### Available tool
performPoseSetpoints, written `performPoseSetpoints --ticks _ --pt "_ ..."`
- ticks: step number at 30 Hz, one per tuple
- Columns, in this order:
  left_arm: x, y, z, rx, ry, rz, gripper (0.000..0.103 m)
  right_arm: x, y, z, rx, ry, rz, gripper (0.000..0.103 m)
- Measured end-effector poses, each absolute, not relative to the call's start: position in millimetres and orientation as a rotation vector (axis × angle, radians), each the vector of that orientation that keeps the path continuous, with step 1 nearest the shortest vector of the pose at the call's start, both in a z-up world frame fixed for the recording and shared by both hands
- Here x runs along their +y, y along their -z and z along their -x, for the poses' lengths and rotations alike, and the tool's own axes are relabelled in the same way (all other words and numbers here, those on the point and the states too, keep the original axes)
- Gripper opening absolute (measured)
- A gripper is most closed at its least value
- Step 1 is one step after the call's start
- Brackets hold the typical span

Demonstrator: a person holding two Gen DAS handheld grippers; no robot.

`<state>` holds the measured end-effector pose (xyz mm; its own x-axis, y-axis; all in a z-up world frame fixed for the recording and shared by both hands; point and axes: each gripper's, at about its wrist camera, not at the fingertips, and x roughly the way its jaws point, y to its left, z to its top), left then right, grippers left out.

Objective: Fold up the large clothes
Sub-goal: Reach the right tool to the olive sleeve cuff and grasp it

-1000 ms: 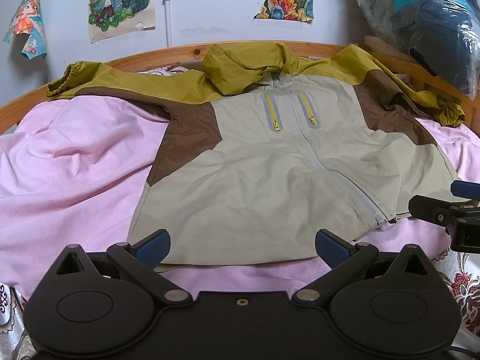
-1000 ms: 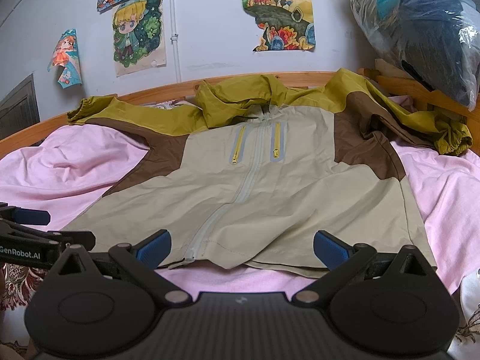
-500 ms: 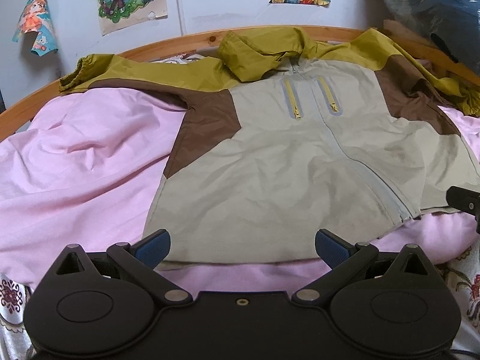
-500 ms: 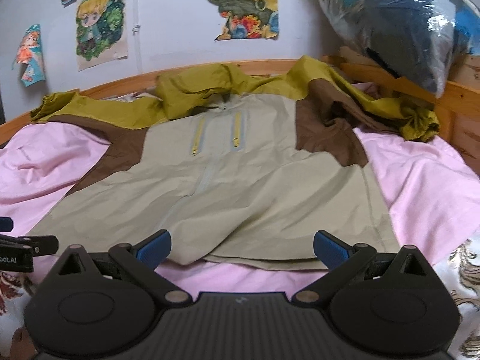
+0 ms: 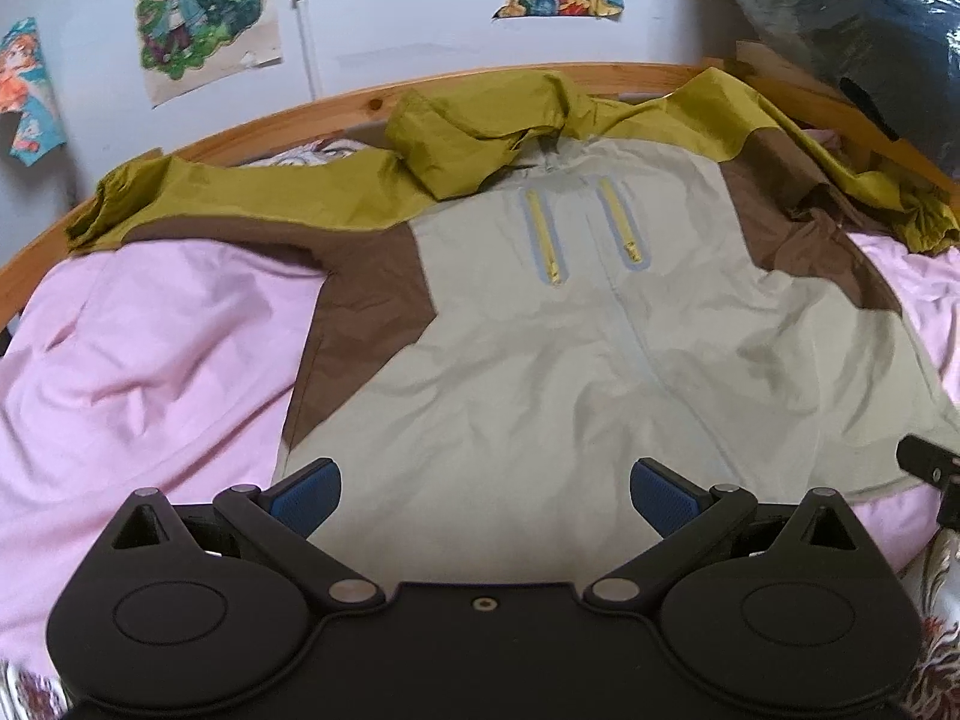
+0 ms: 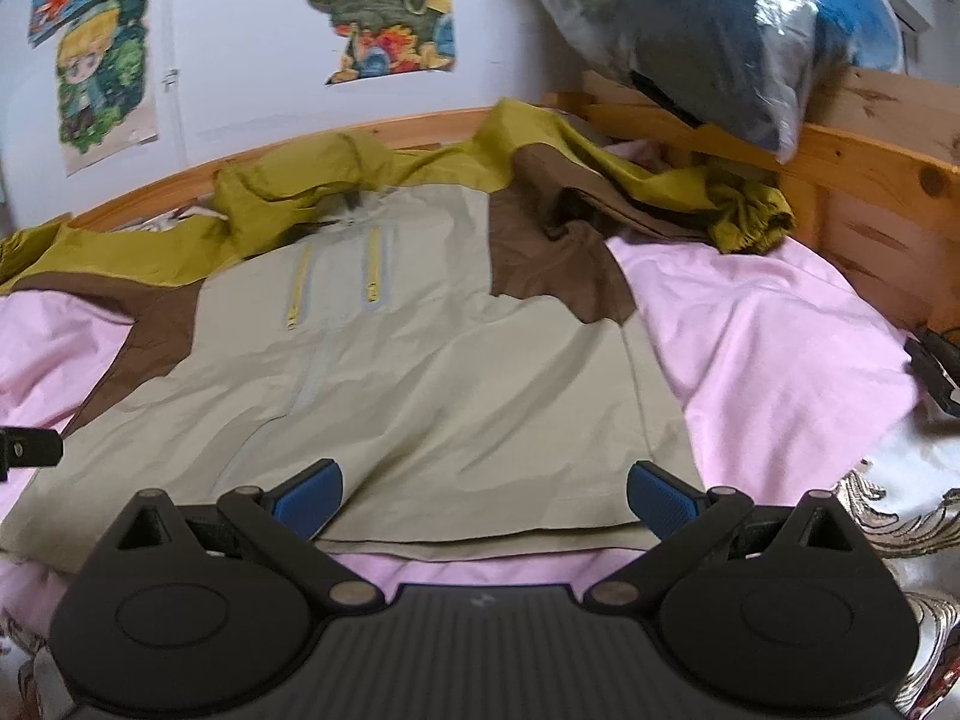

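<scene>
Left wrist: our left gripper gapes wide, empty, over the hem of the jacket, spread face-up on the pink sheet.

Right wrist: our right gripper, equally wide, empty. Folding not begun, we judge; next, pinch a side edge.

Hooded zip-front jacket: beige body, brown side panels, olive-yellow hood and sleeves, two yellow chest zips edged grey-blue. Crumpled cotton bedsheet at 9 o'clock: plain pink. Gripper finger pads: blue.
</scene>
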<state>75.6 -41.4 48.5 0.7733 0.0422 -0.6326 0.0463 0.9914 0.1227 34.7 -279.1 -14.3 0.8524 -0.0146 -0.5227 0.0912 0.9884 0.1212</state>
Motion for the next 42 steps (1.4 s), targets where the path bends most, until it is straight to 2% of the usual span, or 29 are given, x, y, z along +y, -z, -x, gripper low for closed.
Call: performPoseSetpoints --ticks 15,24,32,37,42 --pt "-101 -92 -135 0.597 0.168 -0.538 0.102 -328 17 -55 0.546 0.143 -0.268 0.103" --pt "-100 -62 -200 0.627 0.264 -0.452 0.102 -376 11 -75 0.413 0.250 -0.301 0.103" --pt "-60 -31 -245 0.654 0.246 -0.450 0.102 -422 4 -173 0.317 0.419 -0.225 0.103" --pt "-49 -7 -273 0.706 0.249 -0.389 0.102 -442 8 -214 0.298 0.592 -0.187 0.097" --pt "-51 7 -288 0.709 0.275 -0.347 0.102 -462 9 -232 0.285 0.663 -0.205 0.082"
